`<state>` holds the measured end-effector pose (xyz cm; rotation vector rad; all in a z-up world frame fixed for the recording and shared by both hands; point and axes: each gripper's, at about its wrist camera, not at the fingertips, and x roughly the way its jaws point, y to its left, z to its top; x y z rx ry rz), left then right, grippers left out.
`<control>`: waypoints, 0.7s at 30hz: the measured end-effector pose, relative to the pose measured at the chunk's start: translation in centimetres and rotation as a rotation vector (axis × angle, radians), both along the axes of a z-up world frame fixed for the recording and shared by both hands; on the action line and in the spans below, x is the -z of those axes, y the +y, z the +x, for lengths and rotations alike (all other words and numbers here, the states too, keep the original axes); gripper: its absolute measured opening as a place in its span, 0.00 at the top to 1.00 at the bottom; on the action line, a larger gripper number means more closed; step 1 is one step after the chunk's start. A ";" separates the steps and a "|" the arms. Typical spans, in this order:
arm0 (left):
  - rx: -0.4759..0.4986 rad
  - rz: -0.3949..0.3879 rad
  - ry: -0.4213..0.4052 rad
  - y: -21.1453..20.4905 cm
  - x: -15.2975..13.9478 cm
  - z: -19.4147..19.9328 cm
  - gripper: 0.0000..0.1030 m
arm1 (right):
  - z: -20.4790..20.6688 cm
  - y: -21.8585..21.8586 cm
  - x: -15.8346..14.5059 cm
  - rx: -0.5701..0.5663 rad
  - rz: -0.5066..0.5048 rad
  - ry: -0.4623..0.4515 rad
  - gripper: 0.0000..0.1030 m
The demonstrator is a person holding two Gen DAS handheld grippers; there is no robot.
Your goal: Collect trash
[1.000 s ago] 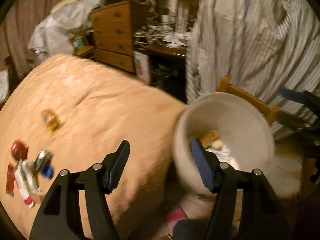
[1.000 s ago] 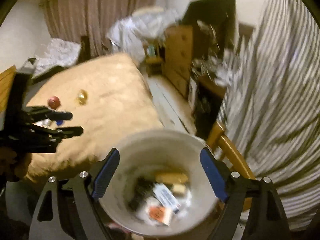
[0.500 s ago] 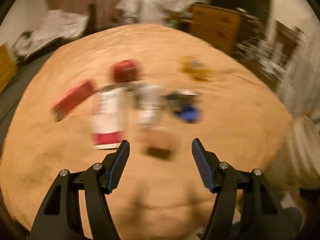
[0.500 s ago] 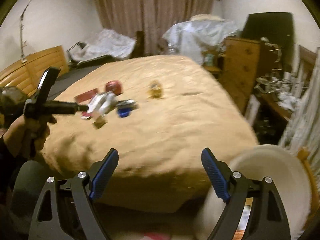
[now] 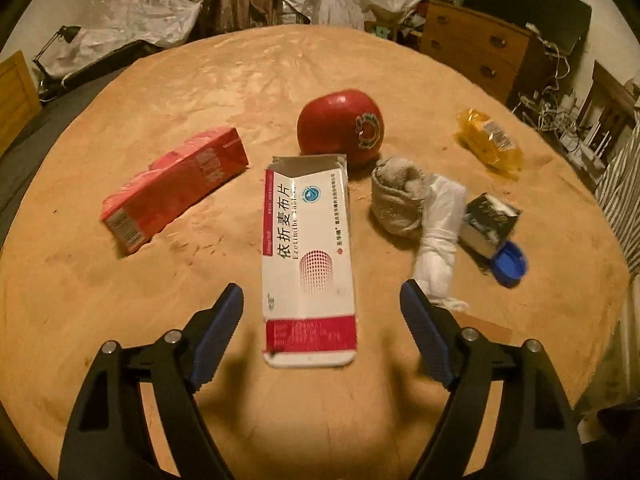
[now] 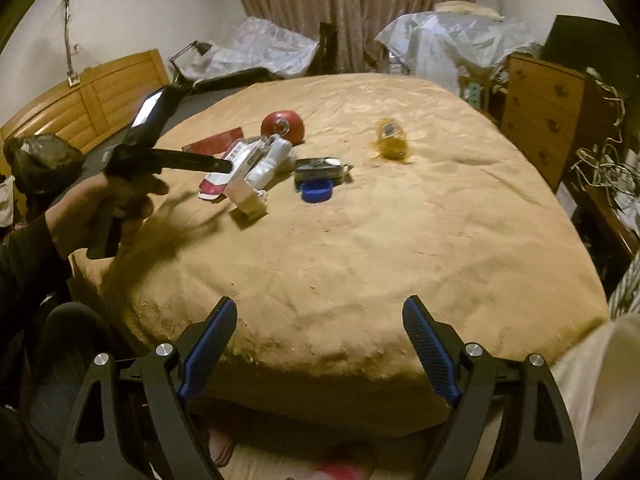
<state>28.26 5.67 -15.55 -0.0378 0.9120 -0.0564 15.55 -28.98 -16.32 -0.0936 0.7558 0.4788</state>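
Warm, dim yellowish indoor light falls from above and behind, casting soft finger shadows on the bedspread just ahead. Fisheye bends the edges; corners are black.

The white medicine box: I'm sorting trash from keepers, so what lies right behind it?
A red apple sits just behind the white medicine box's torn end. The flap hides the apple's base, so contact is unclear.
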 end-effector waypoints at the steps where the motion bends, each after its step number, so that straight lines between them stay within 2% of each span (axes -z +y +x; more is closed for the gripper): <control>1: 0.004 0.001 0.009 0.1 0.5 0.3 0.25 | 0.3 0.3 0.2 -0.007 -0.001 0.005 0.17; 8: -0.003 0.005 0.015 0.8 1.6 1.9 0.26 | 2.8 2.8 1.2 -0.060 -0.017 0.023 0.17; 9: -0.003 0.004 0.015 0.9 1.8 2.0 0.28 | 3.1 3.2 1.3 -0.068 -0.021 0.023 0.17; 11: -0.005 0.004 0.018 1.1 2.2 2.3 0.42 | 4.0 4.4 1.3 -0.094 -0.025 0.020 0.17; 13: -0.005 0.000 0.004 1.2 2.2 2.1 0.50 | 4.5 5.5 1.3 -0.117 -0.030 0.013 0.18; 16: 0.001 -0.021 -0.001 1.7 2.1 1.5 0.51 | 5.5 7.6 1.2 -0.176 -0.038 0.005 0.24; 19: -0.004 -0.007 0.006 2.3 2.1 0.4 0.52 | 6.8 10.1 1.2 -0.241 -0.053 -0.002 0.32; 21: -0.004 -0.005 0.012 2.8 2.3 -0.4 0.52 | 7.8 11.9 1.4 -0.280 -0.069 -0.005 0.34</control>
